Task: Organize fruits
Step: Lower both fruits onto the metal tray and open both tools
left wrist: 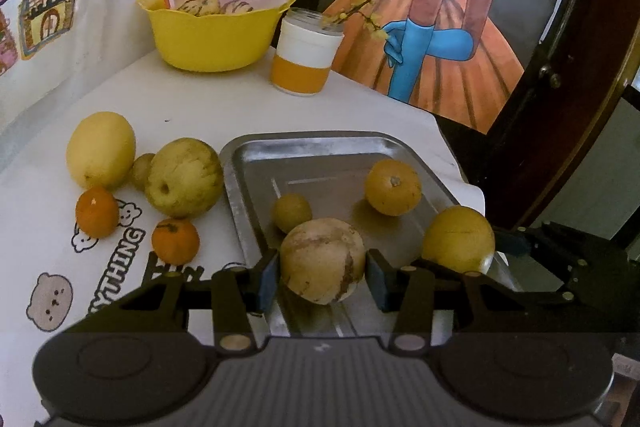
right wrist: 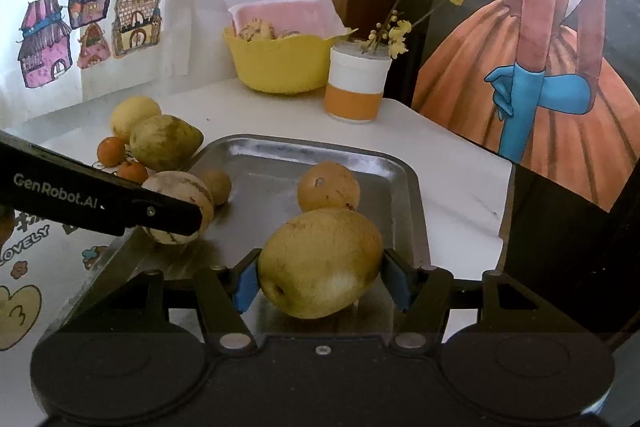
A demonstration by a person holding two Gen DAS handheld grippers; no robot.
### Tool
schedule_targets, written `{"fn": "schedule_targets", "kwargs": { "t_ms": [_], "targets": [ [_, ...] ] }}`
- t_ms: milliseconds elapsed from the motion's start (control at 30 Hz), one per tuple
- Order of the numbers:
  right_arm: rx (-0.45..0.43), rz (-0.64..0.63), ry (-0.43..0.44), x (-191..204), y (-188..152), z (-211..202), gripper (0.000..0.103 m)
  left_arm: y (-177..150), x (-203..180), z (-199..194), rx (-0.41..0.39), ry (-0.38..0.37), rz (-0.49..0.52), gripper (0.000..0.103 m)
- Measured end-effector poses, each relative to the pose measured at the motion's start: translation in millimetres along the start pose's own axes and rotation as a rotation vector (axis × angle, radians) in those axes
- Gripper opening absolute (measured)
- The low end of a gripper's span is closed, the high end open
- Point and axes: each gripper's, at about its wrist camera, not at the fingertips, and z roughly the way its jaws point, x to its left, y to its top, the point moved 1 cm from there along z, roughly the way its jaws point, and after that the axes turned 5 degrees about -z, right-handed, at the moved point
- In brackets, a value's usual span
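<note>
two grippers, each with a fruit between its fingers over the metal tray

left wrist: left gripper flanks the pale striped melon on the tray, blue pads a sliver apart from it; oranges at 9 o'clock. right wrist: right gripper clamped on the yellow-green pear, orange at 12 o'clock.
</note>
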Motion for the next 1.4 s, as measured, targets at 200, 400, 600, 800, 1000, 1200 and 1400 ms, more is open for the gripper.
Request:
{"fn": "schedule_targets", "kwargs": {
  "t_ms": [200, 400, 600, 800, 1000, 1200, 1400],
  "targets": [
    [0.007, 0.000, 0.001, -1.4, -0.1, 5.5, 0.064, -1.0, -0.5, 7.1, 0.007, -0.004, 0.004, 0.050],
    [0.003, -0.005, -0.006, -0.6, -0.2, 6.2, 0.064, -5.4, -1.2, 8.1, 0.018, -0.014, -0.001, 0.051],
    [-0.022, 0.023, -0.021, -5.0, -2.0, -7.1, 0.073, -6.6, -1.2, 5.5, 0.032, -0.029, -0.020, 0.051],
    [-0.042, 0.021, -0.054, -1.7, -5.8, -28.8, 0.083, -7.6, 2.4, -3.3, 0.013, -0.048, -0.045, 0.056],
    [-0.094, 0.071, -0.083, 2.8, -6.7, -61.9, 0.093, -8.6, 5.3, -30.9, -0.067, -0.051, -0.065, 0.075],
    [-0.179, 0.100, -0.131, 17.2, -4.5, -105.2, 0.101, -12.7, 7.9, -69.5, -0.171, -0.039, -0.067, 0.091],
    [-0.236, 0.117, -0.156, 32.9, -2.0, -142.5, 0.102, -20.4, 11.5, -111.1, -0.251, -0.023, -0.052, 0.102]
  ]
}}
